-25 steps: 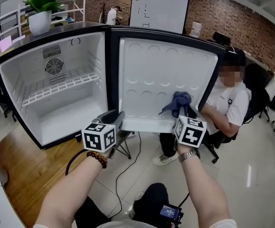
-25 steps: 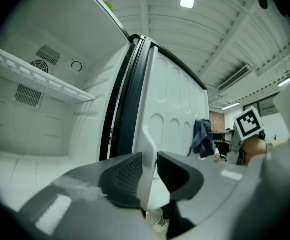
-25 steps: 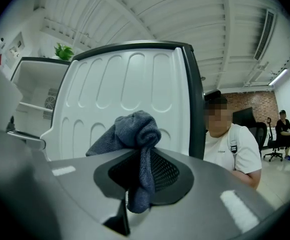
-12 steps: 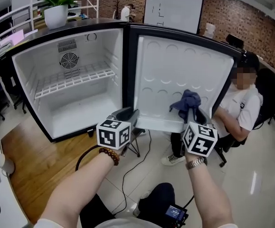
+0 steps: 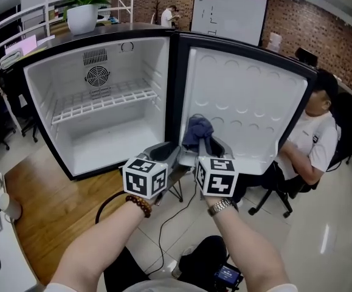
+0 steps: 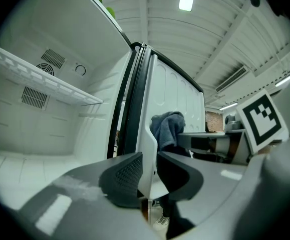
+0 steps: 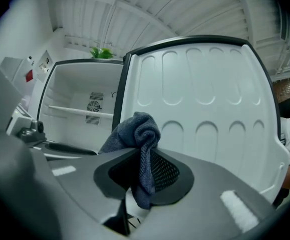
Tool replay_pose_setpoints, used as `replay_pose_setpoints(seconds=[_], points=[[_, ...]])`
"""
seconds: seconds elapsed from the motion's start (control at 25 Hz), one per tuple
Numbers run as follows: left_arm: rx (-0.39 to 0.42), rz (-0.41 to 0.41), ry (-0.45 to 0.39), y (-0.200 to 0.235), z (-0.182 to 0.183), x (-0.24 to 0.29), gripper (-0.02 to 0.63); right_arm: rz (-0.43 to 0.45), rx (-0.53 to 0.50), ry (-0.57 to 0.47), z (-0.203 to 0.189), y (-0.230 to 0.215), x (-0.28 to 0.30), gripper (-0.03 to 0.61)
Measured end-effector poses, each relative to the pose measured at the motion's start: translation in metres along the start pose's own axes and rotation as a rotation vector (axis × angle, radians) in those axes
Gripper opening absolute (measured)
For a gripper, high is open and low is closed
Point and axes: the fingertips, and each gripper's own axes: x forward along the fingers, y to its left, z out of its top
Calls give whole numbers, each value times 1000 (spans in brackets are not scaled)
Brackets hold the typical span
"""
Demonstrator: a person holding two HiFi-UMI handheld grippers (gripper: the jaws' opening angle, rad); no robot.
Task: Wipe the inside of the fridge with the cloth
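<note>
A: grips?
B: my right gripper (image 7: 142, 171) pinches the cloth (image 7: 134, 131), a bunched blue wad just in front of the door (image 5: 248, 96) panel, hinge side, next to the fridge (image 5: 66, 78) opening. My left gripper (image 6: 149, 174) is clamped on the door's bottom lip
A: risk?
B: the cloth is caught by one fold, so hard rubbing could drag it out. If my left slips, the door swings off under the push
</note>
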Motion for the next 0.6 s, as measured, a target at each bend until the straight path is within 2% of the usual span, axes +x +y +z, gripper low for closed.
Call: replay_pose_setpoints(seconds=[0.24, 0.44, 0.6], points=[[-6, -18, 14, -1, -11, -12, 100, -2, -16, 50, -14, 8, 18, 60], [-21, -52, 31, -11, -18, -11, 107, -43, -21, 71, -24, -13, 15, 60], [-68, -80, 46, -21, -23, -6, 118, -78, -13, 78, -31, -35, 6, 60]])
